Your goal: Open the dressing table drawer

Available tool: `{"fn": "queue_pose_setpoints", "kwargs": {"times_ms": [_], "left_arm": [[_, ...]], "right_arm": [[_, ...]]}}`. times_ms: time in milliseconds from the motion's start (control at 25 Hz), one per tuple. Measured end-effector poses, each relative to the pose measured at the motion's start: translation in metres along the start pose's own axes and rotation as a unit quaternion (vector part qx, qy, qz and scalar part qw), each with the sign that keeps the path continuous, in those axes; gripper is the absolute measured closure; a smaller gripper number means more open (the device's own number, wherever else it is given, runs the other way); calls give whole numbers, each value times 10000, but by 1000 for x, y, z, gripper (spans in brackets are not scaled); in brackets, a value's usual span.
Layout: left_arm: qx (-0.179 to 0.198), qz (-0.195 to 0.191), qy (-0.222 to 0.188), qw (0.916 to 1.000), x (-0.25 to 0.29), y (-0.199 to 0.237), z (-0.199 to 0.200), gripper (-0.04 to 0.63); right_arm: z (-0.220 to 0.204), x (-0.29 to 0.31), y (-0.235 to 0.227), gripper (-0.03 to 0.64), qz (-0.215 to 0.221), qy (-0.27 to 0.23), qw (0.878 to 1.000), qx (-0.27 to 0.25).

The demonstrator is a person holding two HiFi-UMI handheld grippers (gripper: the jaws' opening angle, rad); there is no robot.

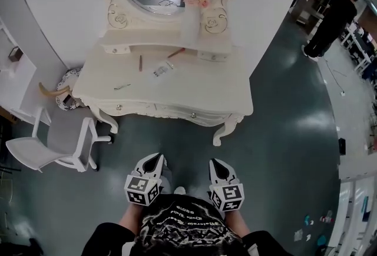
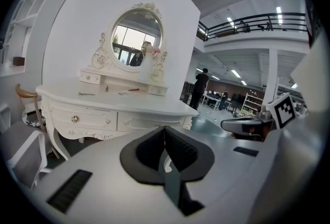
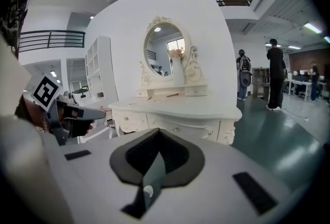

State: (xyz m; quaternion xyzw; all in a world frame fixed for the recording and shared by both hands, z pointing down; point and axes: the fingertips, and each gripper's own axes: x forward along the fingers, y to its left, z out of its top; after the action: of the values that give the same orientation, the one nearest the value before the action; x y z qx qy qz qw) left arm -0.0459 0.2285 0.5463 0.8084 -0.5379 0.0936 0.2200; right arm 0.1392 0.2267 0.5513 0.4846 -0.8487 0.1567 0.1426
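Observation:
The white dressing table [image 1: 106, 81] with an oval mirror stands ahead of me. Its two front drawers are closed, each with a small knob: the left knob [image 1: 119, 107] and the right knob [image 1: 193, 115]. The same drawer fronts appear in the left gripper view [image 2: 82, 119] and in the right gripper view [image 3: 175, 127]. My left gripper [image 1: 157, 158] [image 2: 165, 129] and right gripper [image 1: 214, 163] [image 3: 157, 131] hang side by side over the floor, well short of the table. Both have their jaws closed together with nothing between them.
A white chair [image 1: 59, 152] stands left of the table, next to a round patterned stool [image 1: 69, 87]. A vase of pink flowers [image 1: 191, 7], a pencil and small items lie on the tabletop. A person in black [image 1: 331, 20] stands far right on the dark green floor.

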Motion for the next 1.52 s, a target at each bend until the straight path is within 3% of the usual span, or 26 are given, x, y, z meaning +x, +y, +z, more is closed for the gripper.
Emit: {"fn": "queue_pose_setpoints", "kwargs": {"times_ms": [1040, 1520], "left_arm": [[3, -379, 154, 9992, 78, 65, 46, 578], [209, -721, 221, 9969, 108, 101, 71, 578]], "right_arm": [[40, 89, -21, 607, -550, 124, 9984, 6], [56, 135, -15, 607, -852, 128, 9962, 109]]}}
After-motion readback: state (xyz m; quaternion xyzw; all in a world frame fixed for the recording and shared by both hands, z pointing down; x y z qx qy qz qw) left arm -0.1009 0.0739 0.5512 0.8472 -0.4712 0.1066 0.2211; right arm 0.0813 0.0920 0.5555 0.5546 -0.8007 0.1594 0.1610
